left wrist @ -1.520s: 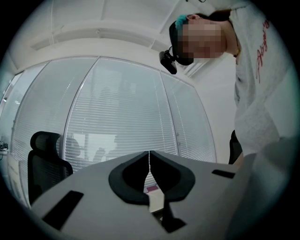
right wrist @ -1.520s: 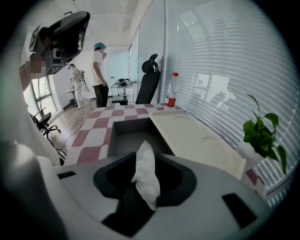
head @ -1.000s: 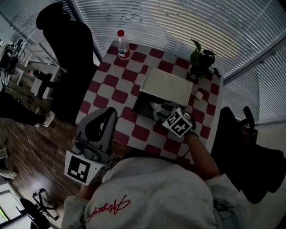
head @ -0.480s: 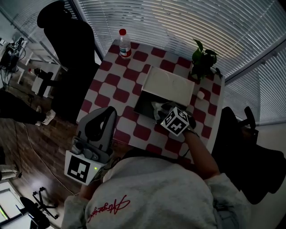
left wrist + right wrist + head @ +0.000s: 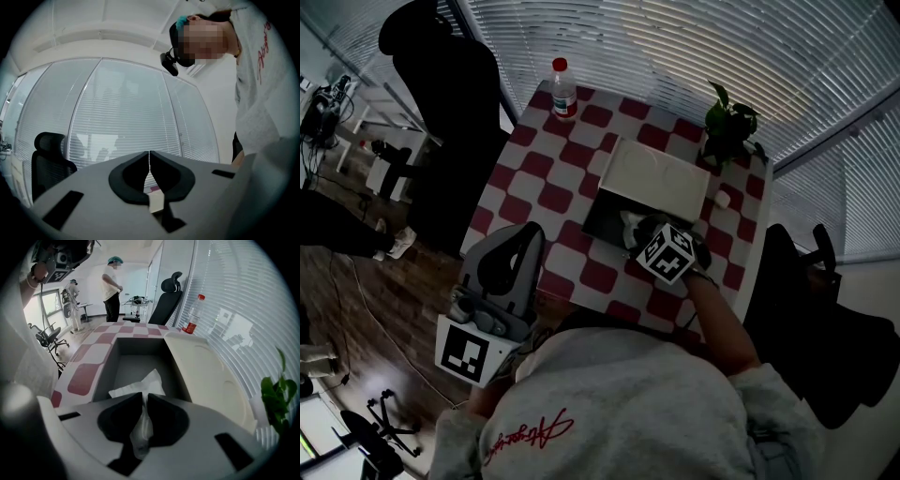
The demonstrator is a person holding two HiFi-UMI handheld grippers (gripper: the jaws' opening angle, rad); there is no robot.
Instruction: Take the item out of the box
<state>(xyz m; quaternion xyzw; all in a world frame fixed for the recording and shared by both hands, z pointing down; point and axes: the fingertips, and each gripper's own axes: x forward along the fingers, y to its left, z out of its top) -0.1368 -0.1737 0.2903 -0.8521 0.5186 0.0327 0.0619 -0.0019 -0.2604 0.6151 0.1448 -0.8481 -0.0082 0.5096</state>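
Observation:
An open grey box (image 5: pixel 602 223) with its cream lid (image 5: pixel 656 178) folded back stands on the red-and-white checked table (image 5: pixel 546 178). Inside it lies a white crinkled packet (image 5: pixel 140 384), also visible as the pale item (image 5: pixel 627 221) in the head view. My right gripper (image 5: pixel 144 401) reaches into the box from the near side; its jaws are closing and pinch the packet's near end. In the head view the right gripper (image 5: pixel 634 231) sits at the box's near right corner. My left gripper (image 5: pixel 508 267) is held off the table's near left side, and in its own view the left gripper (image 5: pixel 149 157) is shut and holds nothing.
A red-capped bottle (image 5: pixel 562 92) stands at the table's far left corner and a small potted plant (image 5: pixel 727 127) at the far right. A black office chair (image 5: pixel 441 66) is left of the table. Window blinds run behind. A person (image 5: pixel 112 287) stands far off.
The right gripper has edged further into the box and its marker cube has turned slightly. The left gripper has stayed in place.

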